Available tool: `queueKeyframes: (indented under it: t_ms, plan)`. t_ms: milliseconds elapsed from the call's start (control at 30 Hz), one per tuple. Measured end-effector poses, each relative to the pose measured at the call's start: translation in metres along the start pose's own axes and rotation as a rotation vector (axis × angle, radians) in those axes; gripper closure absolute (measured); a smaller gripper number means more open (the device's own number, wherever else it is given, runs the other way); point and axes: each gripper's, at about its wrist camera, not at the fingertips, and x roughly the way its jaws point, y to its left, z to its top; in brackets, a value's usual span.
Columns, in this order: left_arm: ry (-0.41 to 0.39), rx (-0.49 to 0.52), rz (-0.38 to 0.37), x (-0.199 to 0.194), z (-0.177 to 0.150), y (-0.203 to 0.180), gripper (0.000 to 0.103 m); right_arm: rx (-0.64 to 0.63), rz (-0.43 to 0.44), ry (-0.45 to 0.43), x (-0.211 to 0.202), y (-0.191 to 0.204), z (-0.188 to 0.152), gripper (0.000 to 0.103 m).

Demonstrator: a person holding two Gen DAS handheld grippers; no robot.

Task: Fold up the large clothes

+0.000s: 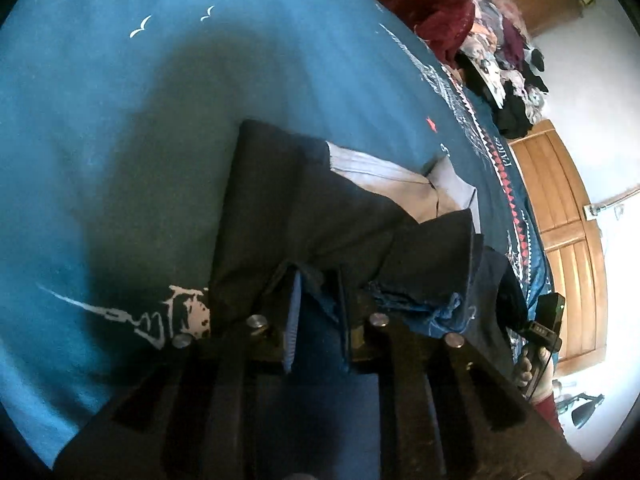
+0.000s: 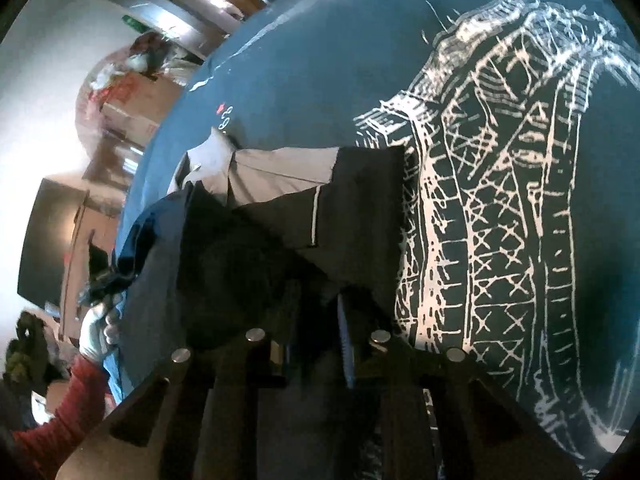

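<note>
You are clenching both grippers, left and right, on the dark garment; be keeping both level, folding toward 12 o'clock.

The left gripper has its fingers closed on the near edge of a dark navy garment with pale lining. The garment lies on a teal bedspread printed with white birds. Beyond the garment's far right, mixed clothes are piled up.
</note>
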Motion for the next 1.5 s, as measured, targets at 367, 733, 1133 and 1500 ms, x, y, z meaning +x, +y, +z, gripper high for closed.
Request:
queueKeyframes:
  t_ms: [367,733,1133,1500]
  plan:
    - [-0.307,-0.102,-0.085,-0.079,0.016,0.019,0.025,0.026,-0.043,-0.178,-0.048,-0.001,-0.003,0.047]
    - [-0.116,0.118,0.103,-0.073,-0.046,0.003,0.027,-0.074,-0.218,-0.120,-0.014,0.008,0.004,0.042]
    - [-0.129,0.133,0.086,-0.091,-0.084,-0.004,0.027,-0.188,-0.334,-0.003,-0.003,0.017,-0.024,0.091]
    - [-0.130,0.158,0.012,-0.110,-0.095,0.011,0.033,-0.165,-0.277,-0.039,-0.081,0.041,-0.100,0.054]
